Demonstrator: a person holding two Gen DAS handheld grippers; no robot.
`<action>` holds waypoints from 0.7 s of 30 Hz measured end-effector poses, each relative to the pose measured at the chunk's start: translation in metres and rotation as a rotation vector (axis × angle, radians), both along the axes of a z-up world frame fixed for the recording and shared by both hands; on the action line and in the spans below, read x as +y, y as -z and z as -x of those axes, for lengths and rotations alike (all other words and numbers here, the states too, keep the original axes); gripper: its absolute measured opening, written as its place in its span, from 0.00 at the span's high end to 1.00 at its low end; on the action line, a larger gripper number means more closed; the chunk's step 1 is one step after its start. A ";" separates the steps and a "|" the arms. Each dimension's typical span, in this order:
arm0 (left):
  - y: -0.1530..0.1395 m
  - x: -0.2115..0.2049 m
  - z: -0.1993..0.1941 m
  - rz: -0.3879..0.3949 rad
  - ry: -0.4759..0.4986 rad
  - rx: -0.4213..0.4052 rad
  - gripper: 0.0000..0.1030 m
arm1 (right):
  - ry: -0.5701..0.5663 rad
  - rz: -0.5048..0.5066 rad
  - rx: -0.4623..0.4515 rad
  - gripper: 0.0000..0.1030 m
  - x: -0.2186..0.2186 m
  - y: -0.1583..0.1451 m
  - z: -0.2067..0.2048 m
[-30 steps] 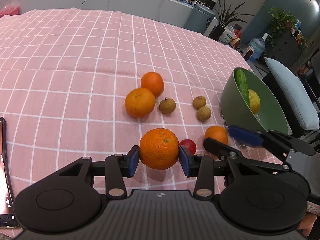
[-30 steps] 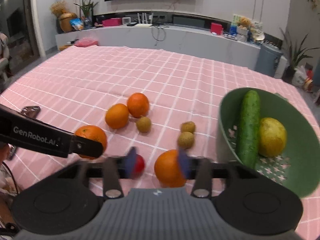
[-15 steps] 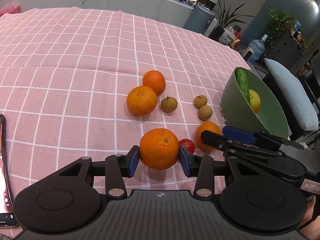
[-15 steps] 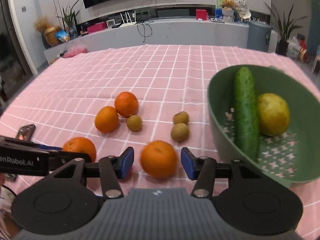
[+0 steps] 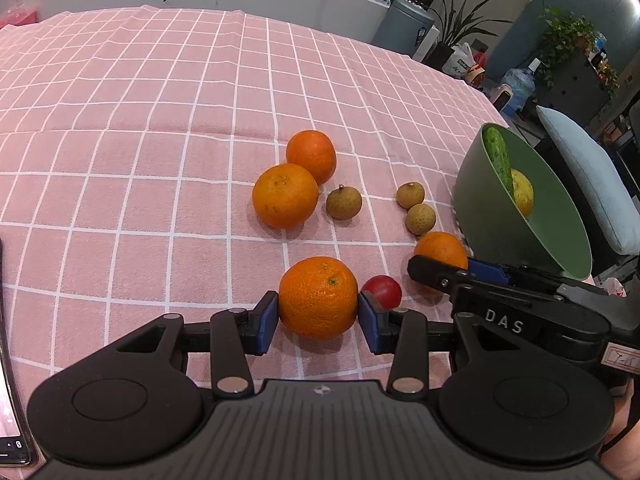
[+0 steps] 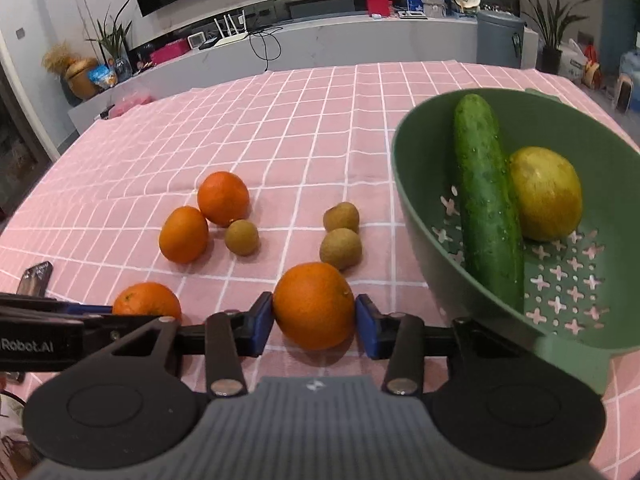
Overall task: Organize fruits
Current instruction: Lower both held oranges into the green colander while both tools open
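Observation:
My left gripper (image 5: 318, 316) is shut on an orange (image 5: 318, 298) low over the pink checked cloth. My right gripper (image 6: 314, 326) is shut on another orange (image 6: 314, 306), just left of the green colander bowl (image 6: 408, 184); this orange also shows in the left wrist view (image 5: 440, 248). The bowl holds a cucumber (image 6: 486, 204) and a yellow-green fruit (image 6: 546, 194). Two more oranges (image 5: 285, 196) (image 5: 312, 156) and three brown longans (image 5: 344, 203) (image 5: 410, 195) (image 5: 420, 219) lie on the cloth. A small red fruit (image 5: 383, 290) lies beside my left gripper.
A phone (image 6: 36, 278) lies at the table's left edge. The bowl (image 5: 480, 192) stands at the right edge of the table. A chair with a blue cushion (image 5: 588, 184) is beyond it. A counter with clutter runs along the far wall.
My right gripper has moved in around the orange near the bowl and closed on it. My left gripper has kept its orange and stayed put.

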State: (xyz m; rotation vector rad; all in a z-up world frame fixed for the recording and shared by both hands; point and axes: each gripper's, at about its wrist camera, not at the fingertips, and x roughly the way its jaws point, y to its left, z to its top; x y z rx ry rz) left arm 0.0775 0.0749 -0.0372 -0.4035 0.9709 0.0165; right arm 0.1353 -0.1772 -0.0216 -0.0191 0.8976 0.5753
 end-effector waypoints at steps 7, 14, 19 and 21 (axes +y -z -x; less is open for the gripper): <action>-0.024 -0.002 0.003 -0.014 -0.016 -0.053 0.53 | -0.075 -0.054 -0.064 0.61 -0.003 -0.026 0.022; -0.068 -0.027 -0.004 -0.012 0.004 -0.127 0.53 | -0.058 -0.067 -0.149 0.61 -0.031 -0.079 0.027; -0.090 -0.060 -0.030 0.006 0.066 -0.153 0.53 | -0.061 0.029 -0.219 0.61 -0.060 -0.103 0.015; -0.092 -0.073 -0.041 0.010 0.095 -0.147 0.53 | -0.064 0.076 -0.225 0.61 -0.073 -0.106 0.007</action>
